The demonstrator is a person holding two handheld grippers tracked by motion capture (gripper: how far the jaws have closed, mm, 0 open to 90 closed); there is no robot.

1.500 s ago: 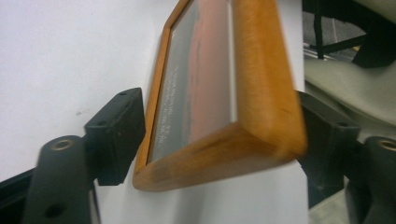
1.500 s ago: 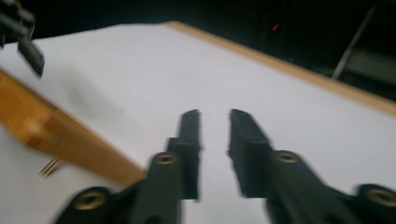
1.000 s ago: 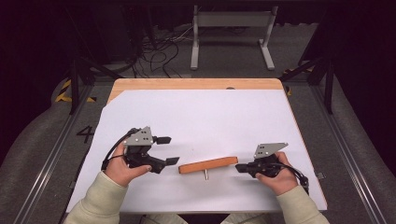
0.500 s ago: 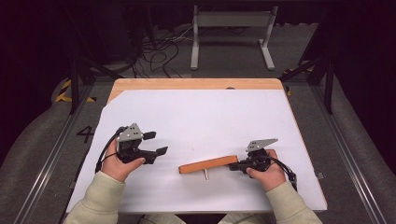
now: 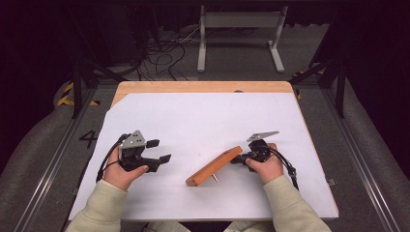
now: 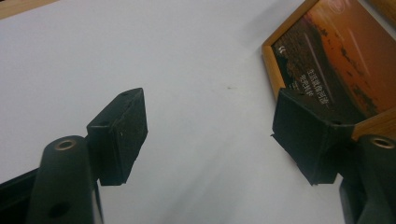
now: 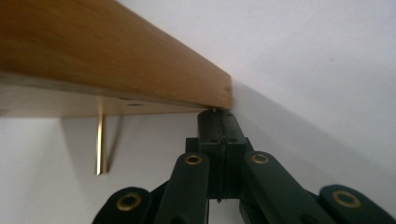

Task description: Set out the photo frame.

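Observation:
A wooden picture frame (image 5: 212, 166) stands slantwise on the white sheet, propped on a thin metal peg (image 5: 215, 179) at its near side. My right gripper (image 5: 236, 160) is shut, and its joined tips touch the frame's right end. In the right gripper view the closed jaws (image 7: 218, 116) meet the lower corner of the wood (image 7: 116, 60), with the peg (image 7: 100, 144) to the left. My left gripper (image 5: 159, 151) is open, well left of the frame, with nothing between its jaws. The left gripper view (image 6: 210, 135) shows bare sheet and the frame's sunset picture (image 6: 336, 60).
The white sheet (image 5: 203, 116) covers most of a wooden tabletop (image 5: 193, 87). Beyond the far edge are a metal stand (image 5: 239, 34) and cables (image 5: 164, 48) on the dark floor. Rails run along both sides of the table.
The frame has swung from lying left-right to a diagonal, its right end going farther from me with the right gripper. The left hand has drawn back to the left.

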